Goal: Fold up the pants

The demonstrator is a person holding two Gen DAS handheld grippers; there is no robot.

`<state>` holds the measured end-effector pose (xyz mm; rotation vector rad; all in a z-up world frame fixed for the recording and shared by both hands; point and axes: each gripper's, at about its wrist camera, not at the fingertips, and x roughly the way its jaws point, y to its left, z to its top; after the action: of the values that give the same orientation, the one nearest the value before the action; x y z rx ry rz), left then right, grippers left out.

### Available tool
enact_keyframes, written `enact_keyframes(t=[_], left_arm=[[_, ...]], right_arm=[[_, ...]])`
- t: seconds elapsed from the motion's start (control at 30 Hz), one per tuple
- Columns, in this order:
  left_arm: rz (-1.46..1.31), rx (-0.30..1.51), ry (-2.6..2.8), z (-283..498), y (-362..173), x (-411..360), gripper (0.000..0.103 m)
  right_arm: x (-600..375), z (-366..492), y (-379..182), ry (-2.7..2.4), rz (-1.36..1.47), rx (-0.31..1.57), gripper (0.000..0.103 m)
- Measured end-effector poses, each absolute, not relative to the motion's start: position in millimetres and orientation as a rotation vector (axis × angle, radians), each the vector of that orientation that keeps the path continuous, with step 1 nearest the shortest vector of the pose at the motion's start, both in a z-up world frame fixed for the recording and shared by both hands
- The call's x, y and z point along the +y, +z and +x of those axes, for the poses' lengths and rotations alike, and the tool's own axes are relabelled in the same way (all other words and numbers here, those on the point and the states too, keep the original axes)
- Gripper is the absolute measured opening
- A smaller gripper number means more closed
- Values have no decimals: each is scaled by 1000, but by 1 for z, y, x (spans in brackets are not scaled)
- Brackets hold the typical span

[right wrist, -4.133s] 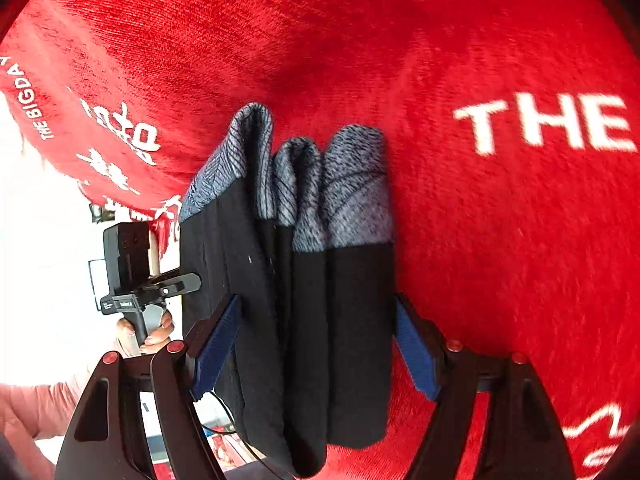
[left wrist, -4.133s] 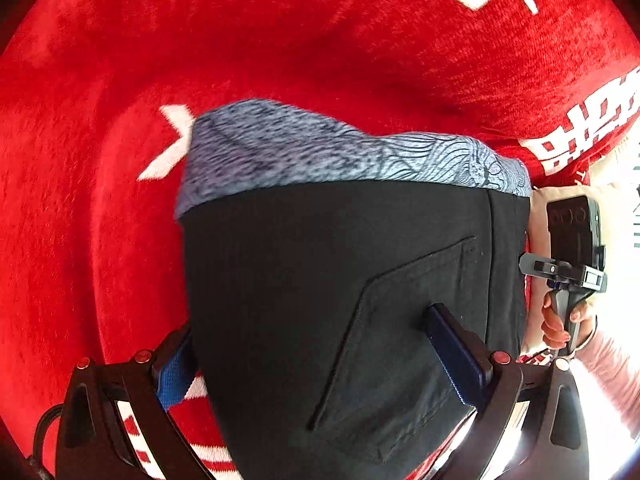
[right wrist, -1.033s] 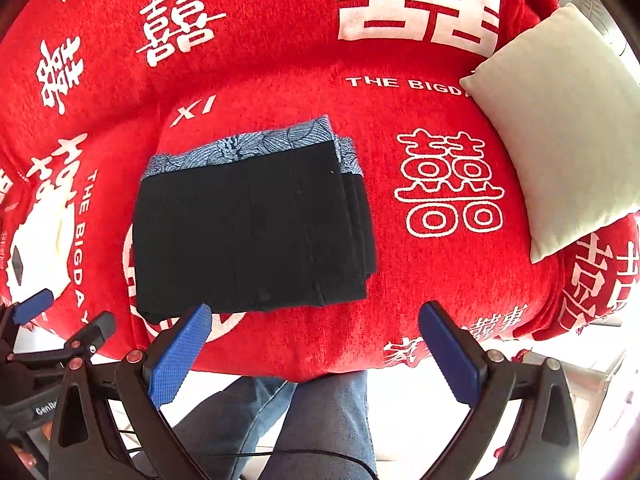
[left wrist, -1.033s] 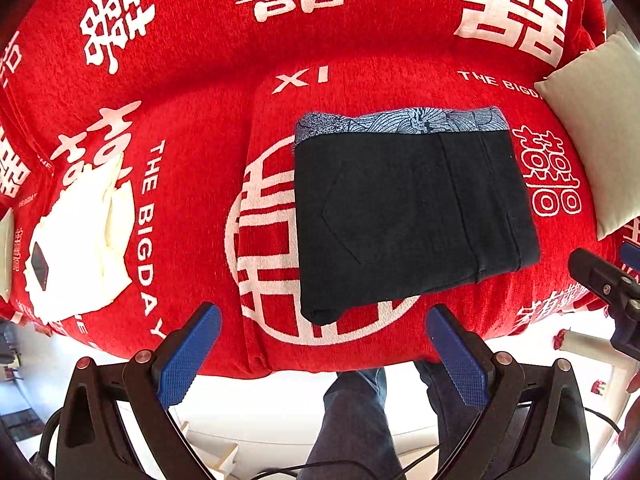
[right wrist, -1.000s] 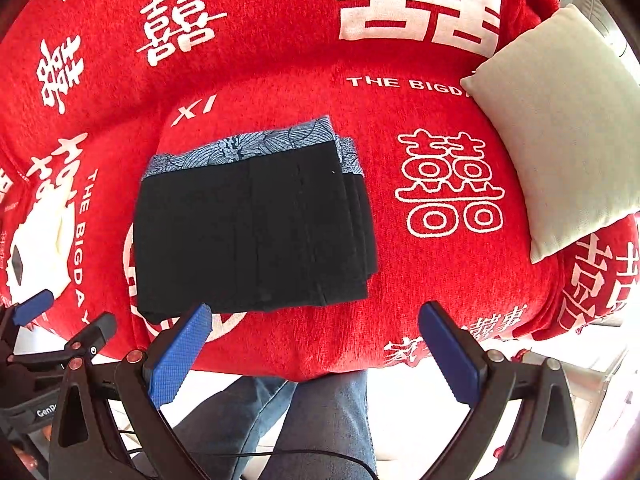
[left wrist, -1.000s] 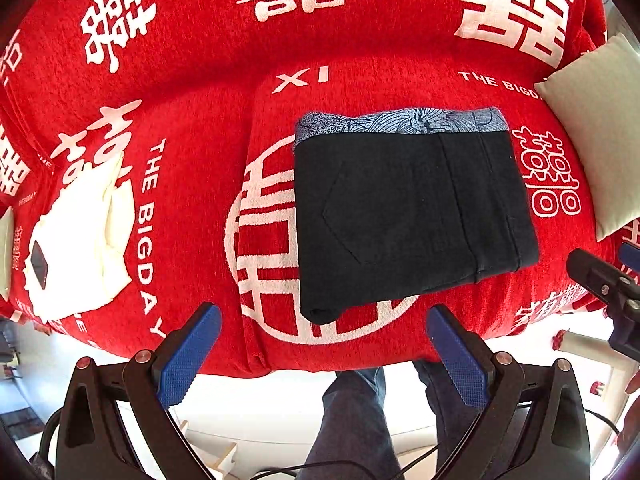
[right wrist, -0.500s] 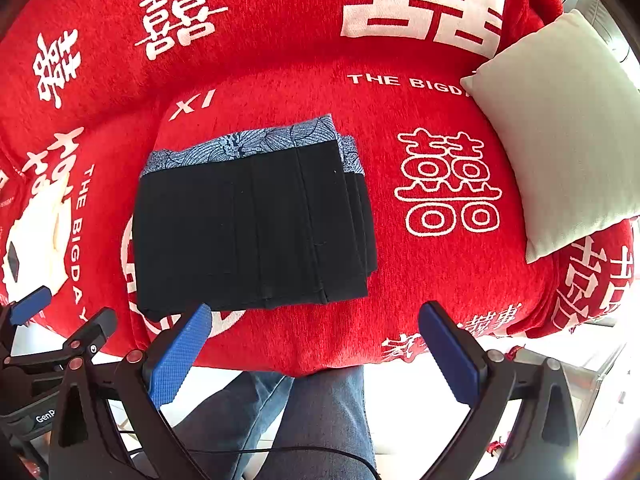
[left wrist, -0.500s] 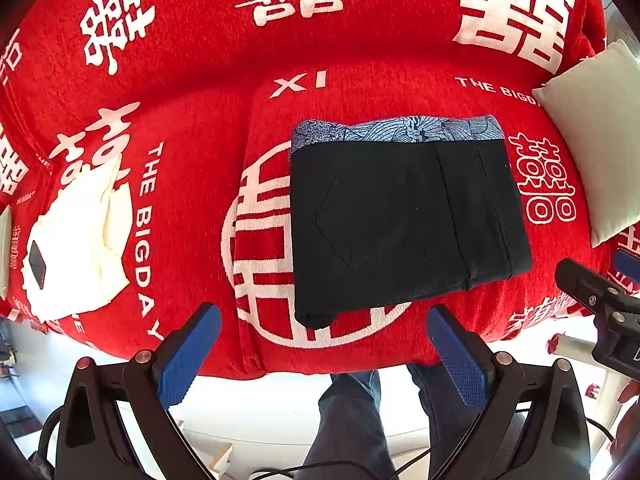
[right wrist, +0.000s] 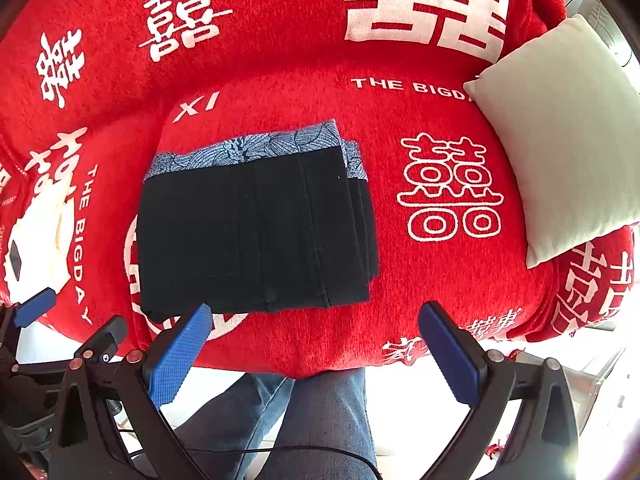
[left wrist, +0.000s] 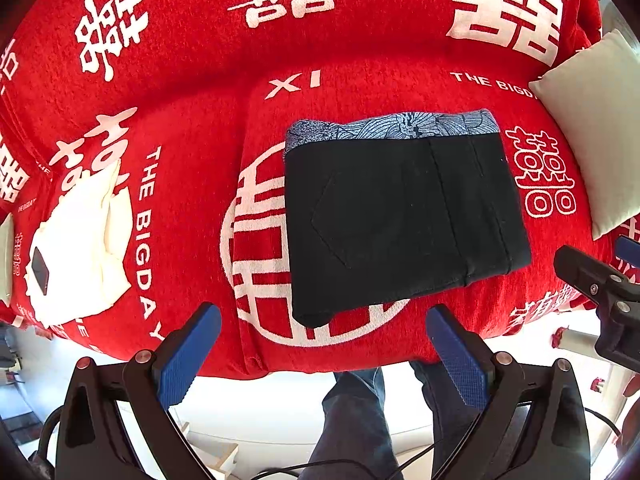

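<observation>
pants (left wrist: 400, 216) folded into a neat black block, blue patterned band at the far edge, flat on the red sofa cover (left wrist: 200, 92) | cream pillow (right wrist: 560, 136) off to the pants' right | left gripper (left wrist: 320, 354) wide, empty, near side of pants | right gripper (right wrist: 316, 354) same, spread wide, nothing held

1. In the left wrist view we look down from above the seat's front edge, facing the backrest of the red sofa cover (left wrist: 192, 128), pulled well back; the left gripper (left wrist: 322, 354) frames the bottom at 6 o'clock.
2. In the right wrist view we look the same way from a spot further right, equally far back, with the right gripper (right wrist: 314, 354) at 6 o'clock.
3. Both views share the folded black pants (left wrist: 400, 216) (right wrist: 256, 232), the cream pillow (left wrist: 596, 128) (right wrist: 568, 140) toward 3 o'clock, and the person's jeans-clad legs (left wrist: 356, 420) (right wrist: 320, 420) at 6 o'clock.
4. Each view catches the other gripper at its edge: 3 o'clock in the left, 8 o'clock in the right.
</observation>
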<state>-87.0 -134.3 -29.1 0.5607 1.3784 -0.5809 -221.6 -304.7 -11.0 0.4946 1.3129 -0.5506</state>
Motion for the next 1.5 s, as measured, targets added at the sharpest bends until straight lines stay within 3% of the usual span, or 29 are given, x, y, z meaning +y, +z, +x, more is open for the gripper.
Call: enact_keyframes(t=[1.5], left_arm=[[552, 1386, -568, -87, -31, -129, 103]], right_arm=[[-297, -220, -11, -547, 503, 1301, 103]])
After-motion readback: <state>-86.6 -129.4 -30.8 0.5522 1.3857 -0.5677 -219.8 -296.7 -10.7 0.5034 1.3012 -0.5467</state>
